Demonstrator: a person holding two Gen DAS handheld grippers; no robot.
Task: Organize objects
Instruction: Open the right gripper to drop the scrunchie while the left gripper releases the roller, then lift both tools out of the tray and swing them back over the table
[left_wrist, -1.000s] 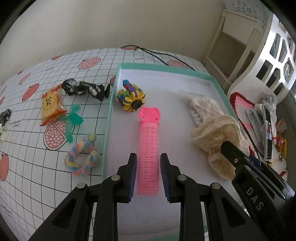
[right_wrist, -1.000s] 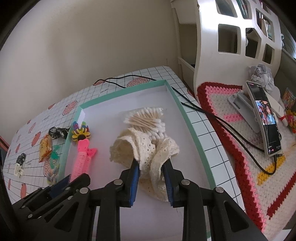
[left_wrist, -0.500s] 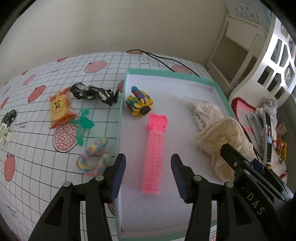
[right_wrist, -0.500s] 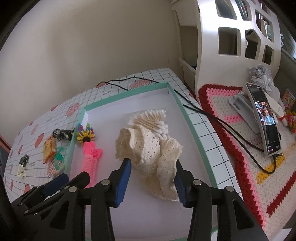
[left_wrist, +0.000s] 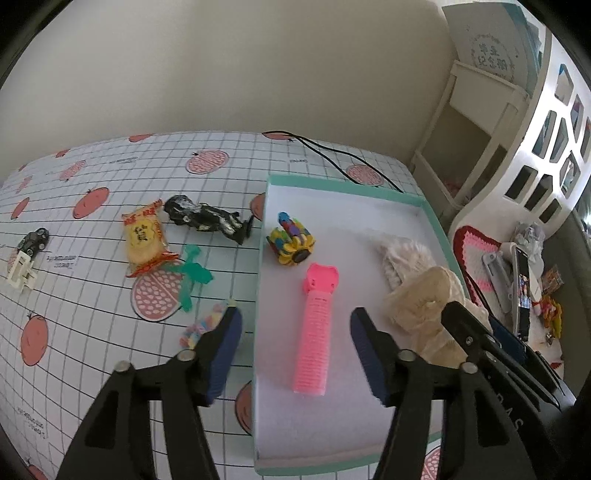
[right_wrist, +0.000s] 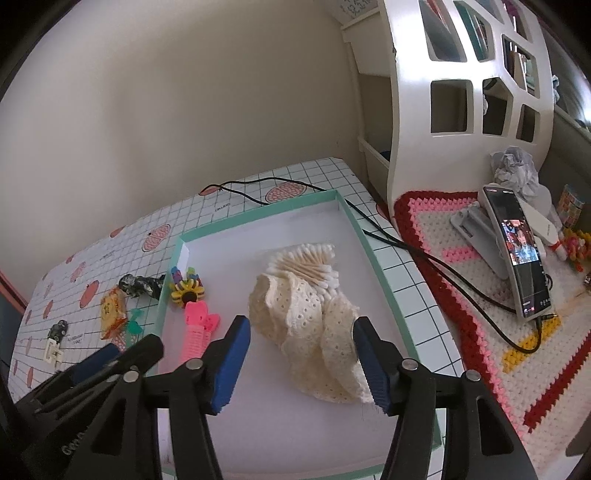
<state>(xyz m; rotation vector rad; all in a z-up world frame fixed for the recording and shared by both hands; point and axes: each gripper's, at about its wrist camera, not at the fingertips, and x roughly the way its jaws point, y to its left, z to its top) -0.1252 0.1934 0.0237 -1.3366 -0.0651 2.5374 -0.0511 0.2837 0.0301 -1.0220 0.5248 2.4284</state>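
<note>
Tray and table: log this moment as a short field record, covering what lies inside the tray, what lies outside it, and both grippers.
tray: teal-rimmed tray, white floor
inside tray: pink hair roller, colourful sunflower toy, cream lace cloth, cotton swabs
outside tray, on table: snack packet, black figurine, green clip, pastel rope ring, toy car
left gripper: open, empty, above the roller
right gripper: open, empty, fingers either side of the cloth
</note>
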